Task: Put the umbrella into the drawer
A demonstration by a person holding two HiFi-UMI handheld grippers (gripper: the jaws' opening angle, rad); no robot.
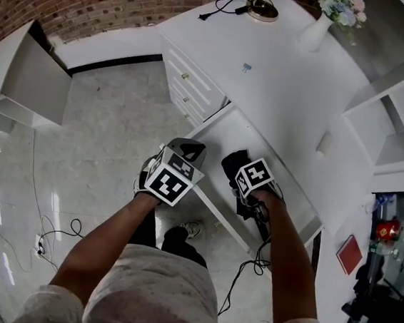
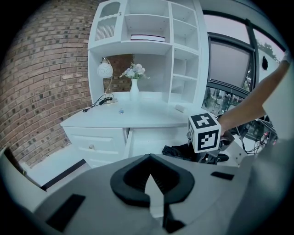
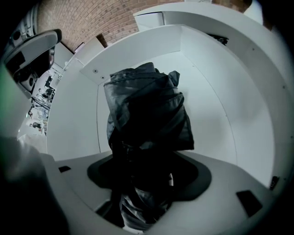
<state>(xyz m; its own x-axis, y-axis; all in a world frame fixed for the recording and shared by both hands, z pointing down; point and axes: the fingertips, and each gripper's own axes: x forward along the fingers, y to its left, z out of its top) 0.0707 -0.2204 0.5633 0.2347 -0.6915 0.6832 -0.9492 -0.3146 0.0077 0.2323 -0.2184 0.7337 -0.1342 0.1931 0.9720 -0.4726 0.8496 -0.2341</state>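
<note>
Right gripper pinches the lower end of the folded black umbrella. The umbrella hangs inside the walls of the open white drawer; it may be touching the bottom, hard to tell. Left gripper has its jaws pressed together on nothing and is held just beside the drawer front, under the desk edge.

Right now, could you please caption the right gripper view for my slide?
Folded black umbrella held in the right tongs over the open white drawer.
</note>
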